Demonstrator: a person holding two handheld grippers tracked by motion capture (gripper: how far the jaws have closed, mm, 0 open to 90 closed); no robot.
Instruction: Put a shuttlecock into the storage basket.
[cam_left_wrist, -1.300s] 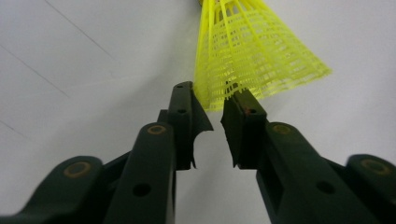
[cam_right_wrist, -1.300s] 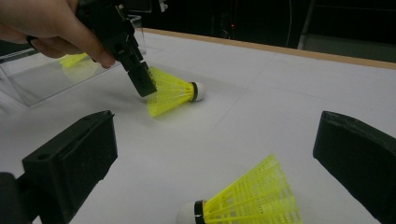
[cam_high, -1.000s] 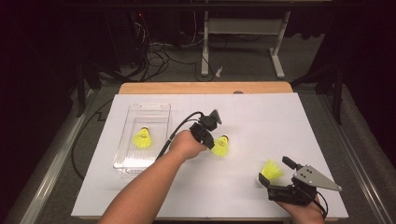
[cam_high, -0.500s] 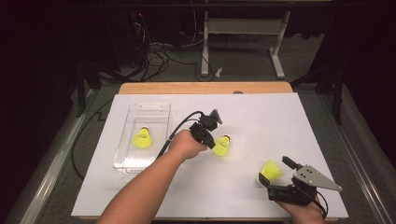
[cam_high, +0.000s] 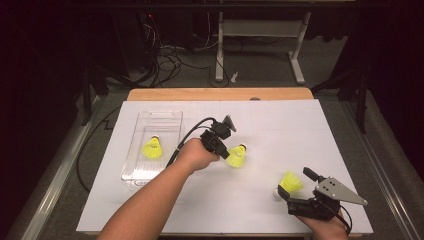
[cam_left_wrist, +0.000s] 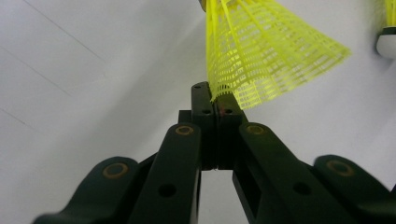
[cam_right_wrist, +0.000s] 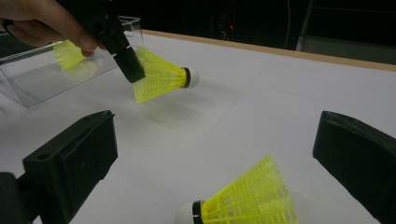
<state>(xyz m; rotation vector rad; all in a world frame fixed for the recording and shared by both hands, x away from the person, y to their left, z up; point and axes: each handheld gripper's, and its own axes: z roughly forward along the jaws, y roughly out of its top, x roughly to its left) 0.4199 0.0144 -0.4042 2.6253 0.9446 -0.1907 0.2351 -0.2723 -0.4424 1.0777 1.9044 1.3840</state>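
The left gripper (cam_high: 223, 148) has its two black jaws pressed tight together. They pinch the edge of the yellow net skirt of a shuttlecock (cam_high: 236, 156). In the left gripper view the skirt (cam_left_wrist: 261, 56) fans out up and to the right from the jaw tips. In the right gripper view this shuttlecock (cam_right_wrist: 161, 75) lies almost level, with its white cork tip pointing away from the jaws. It looks lifted a little off the desk, with a soft shadow under it. It is near the middle of the white desk (cam_high: 280, 125).

The person's left hand (cam_high: 196, 155) wraps around the gripper, and the bare forearm runs down to the near edge of the desk.

The right gripper (cam_high: 292, 195) is by the near right corner of the desk. Its jaws stand wide apart and hold nothing. A second yellow shuttlecock (cam_high: 289, 183) lies on the desk just in front of them. In the right gripper view it (cam_right_wrist: 243, 203) sits low between the two jaws, touching neither one.

A clear plastic box (cam_high: 131, 172) stands toward the left side of the desk. A third yellow shuttlecock (cam_high: 151, 148) lies inside it.
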